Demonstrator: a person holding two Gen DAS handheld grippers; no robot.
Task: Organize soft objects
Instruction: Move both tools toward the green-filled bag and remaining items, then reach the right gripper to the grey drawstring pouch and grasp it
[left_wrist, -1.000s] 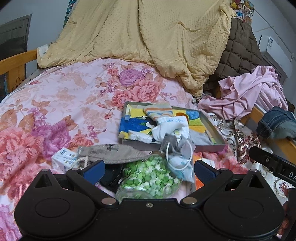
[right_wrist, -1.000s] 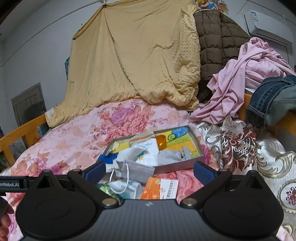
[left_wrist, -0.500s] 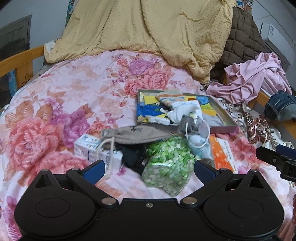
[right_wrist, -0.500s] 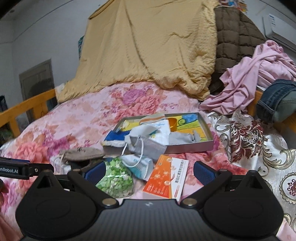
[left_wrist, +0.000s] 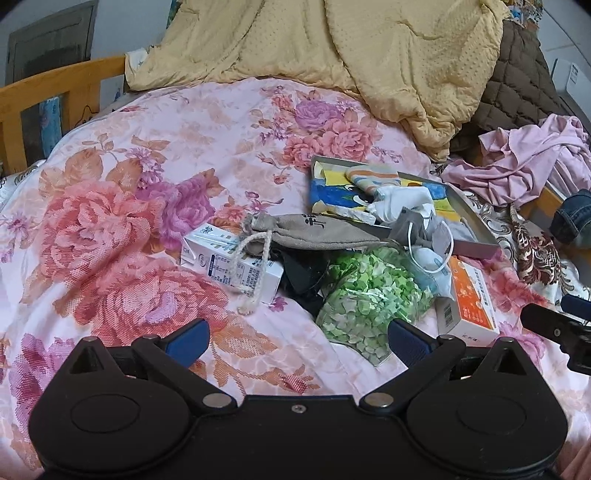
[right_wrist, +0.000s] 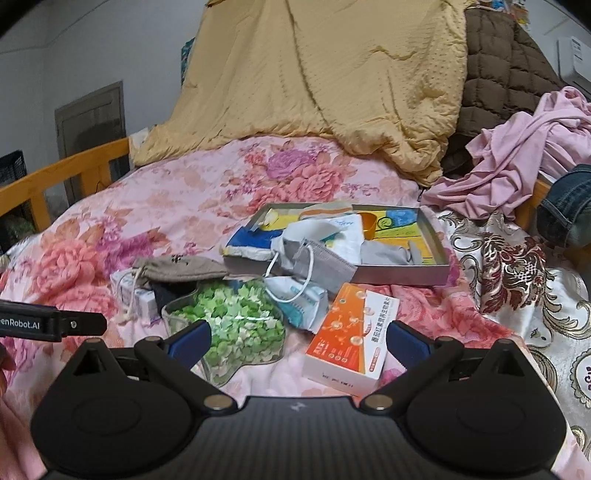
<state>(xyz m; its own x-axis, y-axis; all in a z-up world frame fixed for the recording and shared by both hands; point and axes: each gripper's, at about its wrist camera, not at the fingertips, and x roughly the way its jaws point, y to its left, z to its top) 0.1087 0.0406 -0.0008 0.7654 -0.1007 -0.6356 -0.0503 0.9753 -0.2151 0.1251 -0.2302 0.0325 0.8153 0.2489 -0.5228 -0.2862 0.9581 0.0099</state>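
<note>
Left gripper (left_wrist: 297, 341): spread wide, empty, above the bed (left_wrist: 122, 206).
Right gripper (right_wrist: 298, 341): also agape, nothing held, facing the pile.
Soft things: drawstring pouch (left_wrist: 314, 230) and face mask (right_wrist: 314, 264) heaped just before the tray (right_wrist: 406, 275) (likely awaiting sorting).
Tray: already holds socks (left_wrist: 397, 201), probably the collecting spot.
</note>
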